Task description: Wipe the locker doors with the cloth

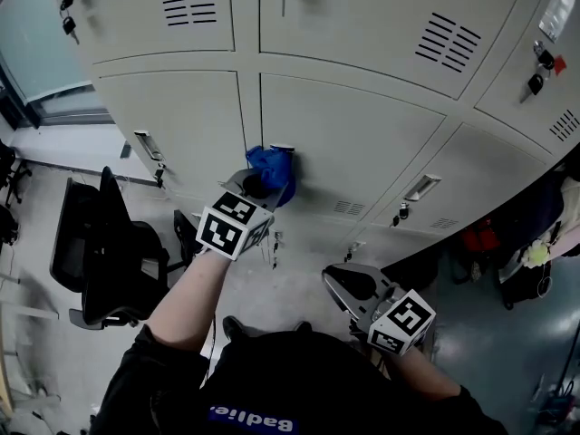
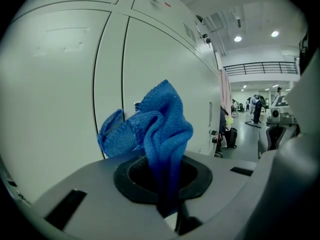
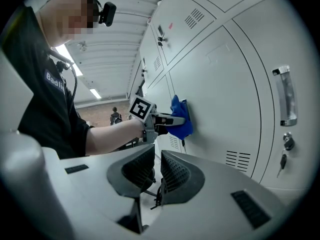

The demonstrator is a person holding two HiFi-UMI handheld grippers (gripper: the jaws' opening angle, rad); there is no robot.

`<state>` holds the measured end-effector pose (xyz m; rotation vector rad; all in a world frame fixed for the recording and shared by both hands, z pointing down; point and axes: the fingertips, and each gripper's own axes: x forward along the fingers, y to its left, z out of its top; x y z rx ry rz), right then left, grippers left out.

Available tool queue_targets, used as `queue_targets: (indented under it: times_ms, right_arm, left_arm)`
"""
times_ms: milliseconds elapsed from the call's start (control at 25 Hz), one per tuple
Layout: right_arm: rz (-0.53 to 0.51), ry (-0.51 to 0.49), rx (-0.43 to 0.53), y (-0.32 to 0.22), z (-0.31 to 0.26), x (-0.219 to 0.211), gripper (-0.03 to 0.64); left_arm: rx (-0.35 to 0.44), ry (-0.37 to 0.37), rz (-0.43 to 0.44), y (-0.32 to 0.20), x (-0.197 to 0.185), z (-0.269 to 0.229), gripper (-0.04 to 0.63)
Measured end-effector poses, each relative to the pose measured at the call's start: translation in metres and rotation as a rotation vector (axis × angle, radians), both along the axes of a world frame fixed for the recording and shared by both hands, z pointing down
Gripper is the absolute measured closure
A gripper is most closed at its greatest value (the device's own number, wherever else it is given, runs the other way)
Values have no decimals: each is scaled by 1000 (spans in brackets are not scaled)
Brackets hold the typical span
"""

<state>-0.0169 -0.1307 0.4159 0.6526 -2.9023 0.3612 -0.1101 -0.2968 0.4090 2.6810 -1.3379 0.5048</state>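
A bunched blue cloth (image 1: 270,172) is pressed against a lower grey locker door (image 1: 362,143), close to the seam with its neighbour. My left gripper (image 1: 258,184) is shut on it. In the left gripper view the cloth (image 2: 160,124) rises from between the jaws in front of the door (image 2: 50,84). My right gripper (image 1: 340,284) hangs lower and to the right, away from the lockers, shut with nothing in it. The right gripper view shows its ribbed pads (image 3: 175,171) together, with the left gripper (image 3: 172,120) and cloth (image 3: 181,119) at the door (image 3: 235,94) beyond.
A black office chair (image 1: 100,252) stands on the floor to the left. Keys (image 1: 68,12) hang from upper locks. A recessed handle (image 1: 421,187) and a lock sit on the door to the right. Bags and clothing (image 1: 535,243) pile up at far right.
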Motion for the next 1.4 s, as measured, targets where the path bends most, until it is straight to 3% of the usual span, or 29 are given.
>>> queue_targets:
  times_ms: [320, 480, 760, 1280, 1400]
  right_arm:
    - [-22, -13, 22, 4, -10, -5, 577]
    - [-39, -8, 24, 5, -10, -9, 577]
    - [-48, 11, 19, 5, -9, -13, 577]
    - [34, 84, -34, 4, 10, 19, 577]
    - [40, 59, -28, 2, 9, 20, 578]
  left_arm:
    - [68, 8, -35, 40, -22, -35, 540]
    - [77, 8, -96, 55, -36, -17, 540]
    - [40, 24, -161, 44, -35, 39, 540]
    - [-62, 165, -190, 8, -16, 94, 540]
    - [-92, 179, -181, 3, -5, 108, 540]
